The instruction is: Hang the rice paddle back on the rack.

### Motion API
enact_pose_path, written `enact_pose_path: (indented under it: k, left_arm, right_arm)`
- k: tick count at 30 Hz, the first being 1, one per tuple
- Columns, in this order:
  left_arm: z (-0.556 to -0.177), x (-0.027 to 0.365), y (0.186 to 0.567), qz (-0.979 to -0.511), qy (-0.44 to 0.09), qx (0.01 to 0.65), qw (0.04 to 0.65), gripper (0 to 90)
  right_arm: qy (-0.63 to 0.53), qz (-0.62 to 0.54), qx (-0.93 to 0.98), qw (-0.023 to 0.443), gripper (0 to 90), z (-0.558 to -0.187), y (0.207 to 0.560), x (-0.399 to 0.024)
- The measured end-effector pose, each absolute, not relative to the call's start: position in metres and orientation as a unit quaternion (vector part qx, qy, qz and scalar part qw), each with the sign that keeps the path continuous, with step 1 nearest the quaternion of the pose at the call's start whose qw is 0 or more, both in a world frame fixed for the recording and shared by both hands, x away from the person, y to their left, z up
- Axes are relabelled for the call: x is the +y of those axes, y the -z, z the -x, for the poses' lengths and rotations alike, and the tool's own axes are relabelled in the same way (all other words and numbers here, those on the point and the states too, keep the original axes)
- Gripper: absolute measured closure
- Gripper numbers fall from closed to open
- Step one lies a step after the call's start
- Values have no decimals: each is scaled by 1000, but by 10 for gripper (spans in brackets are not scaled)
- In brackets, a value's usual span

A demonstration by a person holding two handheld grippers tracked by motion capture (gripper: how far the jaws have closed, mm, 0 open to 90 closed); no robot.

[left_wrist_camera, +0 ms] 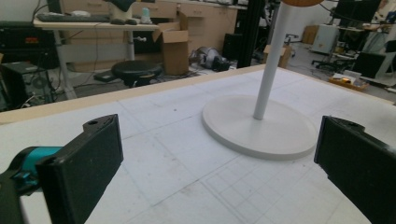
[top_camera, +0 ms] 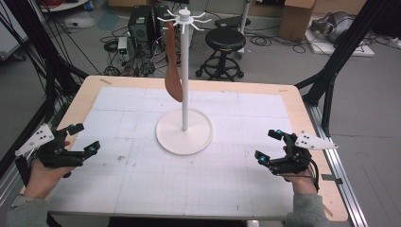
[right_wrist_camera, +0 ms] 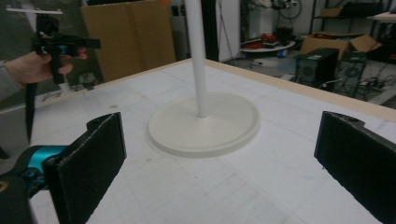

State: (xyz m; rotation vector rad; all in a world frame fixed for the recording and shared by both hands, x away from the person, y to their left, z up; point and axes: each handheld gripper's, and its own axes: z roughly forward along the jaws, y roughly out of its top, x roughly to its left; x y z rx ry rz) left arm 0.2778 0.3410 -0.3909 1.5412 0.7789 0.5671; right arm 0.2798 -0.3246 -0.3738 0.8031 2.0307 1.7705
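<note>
High view: left tongs point(top_camera: 79, 139) and right tongs point(top_camera: 269, 144), both released and empty, flank the white hook stand point(top_camera: 184, 124) on the table point(top_camera: 302, 120); a brown wooden spatula point(top_camera: 173, 71) hangs between and beyond them, well apart.

Left gripper view: stand base point(left_wrist_camera: 261, 126) lies ahead of the parted jaws.

Right gripper view: base point(right_wrist_camera: 204, 123) ahead. Approach should rise toward the spatula, then lift it clear of its hook.

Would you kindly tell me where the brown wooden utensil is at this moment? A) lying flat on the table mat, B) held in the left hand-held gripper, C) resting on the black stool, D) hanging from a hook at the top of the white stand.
D: the brown wooden utensil hangs down from a hook at the top of the white stand, beside its pole and clear of the round base.
</note>
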Motion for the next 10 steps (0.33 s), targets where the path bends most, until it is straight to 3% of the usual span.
enact_pose_path:
  k: [10]
  left_arm:
    - [-269, 359, 393, -658, -251, 354, 615, 17]
  right_arm:
    - [-637, -291, 690, 185, 10, -276, 371, -338]
